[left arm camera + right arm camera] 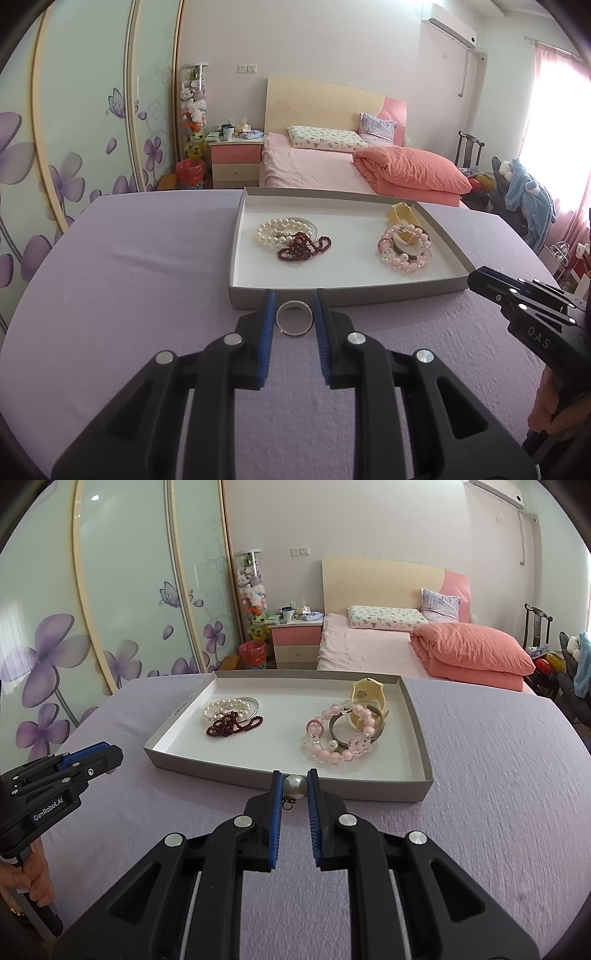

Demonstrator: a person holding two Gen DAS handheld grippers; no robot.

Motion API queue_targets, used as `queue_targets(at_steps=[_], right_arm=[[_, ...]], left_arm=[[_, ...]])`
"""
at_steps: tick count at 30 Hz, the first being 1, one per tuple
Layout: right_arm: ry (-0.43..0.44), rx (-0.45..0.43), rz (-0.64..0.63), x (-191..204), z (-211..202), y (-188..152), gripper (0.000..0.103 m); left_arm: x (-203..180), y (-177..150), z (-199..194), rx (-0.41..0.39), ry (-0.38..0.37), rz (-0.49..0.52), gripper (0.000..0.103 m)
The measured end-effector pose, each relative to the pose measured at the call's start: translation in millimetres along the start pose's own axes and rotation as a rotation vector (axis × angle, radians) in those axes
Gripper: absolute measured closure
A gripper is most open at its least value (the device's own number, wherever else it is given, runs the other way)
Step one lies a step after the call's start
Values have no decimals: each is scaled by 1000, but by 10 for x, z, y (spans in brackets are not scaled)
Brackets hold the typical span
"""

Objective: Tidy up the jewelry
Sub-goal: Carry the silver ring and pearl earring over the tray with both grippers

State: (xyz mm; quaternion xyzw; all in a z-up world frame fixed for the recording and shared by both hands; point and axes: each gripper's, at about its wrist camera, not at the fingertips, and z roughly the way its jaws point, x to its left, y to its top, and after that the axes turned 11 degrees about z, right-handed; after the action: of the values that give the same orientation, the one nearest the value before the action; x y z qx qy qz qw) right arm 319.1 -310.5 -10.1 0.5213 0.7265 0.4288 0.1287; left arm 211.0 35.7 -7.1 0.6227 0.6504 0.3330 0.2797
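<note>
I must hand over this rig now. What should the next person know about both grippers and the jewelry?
Left gripper: shut on a silver metal ring, in front of the shallow grey cardboard tray.
Right gripper: shut on a large grey pearl pendant, also at the tray's near wall.
Done: white pearl bracelet, dark red bead string and pink bead bracelet lie in the tray.
Left: place ring and pendant inside.

Pearl earring hook tiny, unclear; tray print unreadable.

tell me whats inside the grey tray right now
Inside the grey tray: pearl bracelet, dark red beads, pink bead bracelet, yellow watch. What lies beneath them is hidden.
</note>
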Motion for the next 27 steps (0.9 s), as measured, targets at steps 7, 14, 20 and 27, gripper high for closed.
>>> queue_targets(at_steps=[7, 14, 20, 27], right_arm=[[-1, -4, 0, -10, 9, 16, 89], [-18, -23, -4, -60, 66, 188, 89], [-43, -78, 52, -257, 295, 576, 89], [-41, -29, 54, -309, 853, 690, 89]], left_arm=[[14, 23, 19, -4, -6, 1, 82], [-2, 95, 91, -10, -15, 9, 82], [48, 277, 208, -41, -12, -3, 82], [110, 489, 556, -41, -40, -38, 82]])
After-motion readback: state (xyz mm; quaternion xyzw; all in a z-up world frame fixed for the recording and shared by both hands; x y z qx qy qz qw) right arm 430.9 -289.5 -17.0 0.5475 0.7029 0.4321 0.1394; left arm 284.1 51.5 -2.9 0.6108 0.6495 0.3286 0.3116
